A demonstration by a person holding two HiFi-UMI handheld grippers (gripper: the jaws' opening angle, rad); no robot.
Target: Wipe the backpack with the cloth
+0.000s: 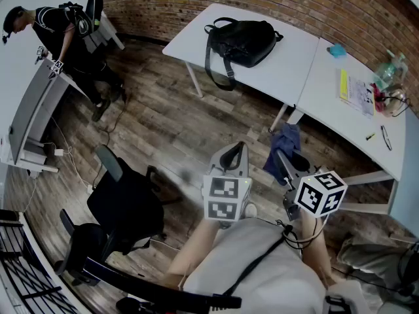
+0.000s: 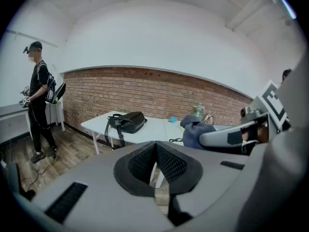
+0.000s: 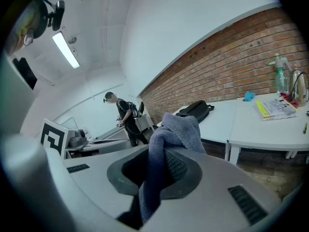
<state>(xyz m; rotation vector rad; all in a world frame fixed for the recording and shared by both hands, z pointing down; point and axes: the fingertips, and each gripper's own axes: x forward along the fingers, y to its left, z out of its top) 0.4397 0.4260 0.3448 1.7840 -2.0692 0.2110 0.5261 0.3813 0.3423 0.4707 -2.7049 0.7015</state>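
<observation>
A black backpack [image 1: 241, 42] lies on the white table [image 1: 275, 70] by the brick wall; it also shows as the backpack [image 2: 126, 122] and the backpack [image 3: 195, 109] far off in both gripper views. My right gripper [image 1: 283, 154] is shut on a blue-grey cloth [image 1: 283, 142], which hangs bunched between its jaws as the cloth [image 3: 164, 153]. My left gripper [image 1: 236, 154] is shut with nothing in it. Both grippers hover over the floor, well short of the table.
A second white table [image 1: 353, 120] at the right carries a booklet [image 1: 355, 91], a spray bottle [image 1: 386, 72], a small teal object [image 1: 336, 50] and pens. A black office chair [image 1: 124, 208] stands at my lower left. A person [image 1: 65, 28] stands at a desk far left.
</observation>
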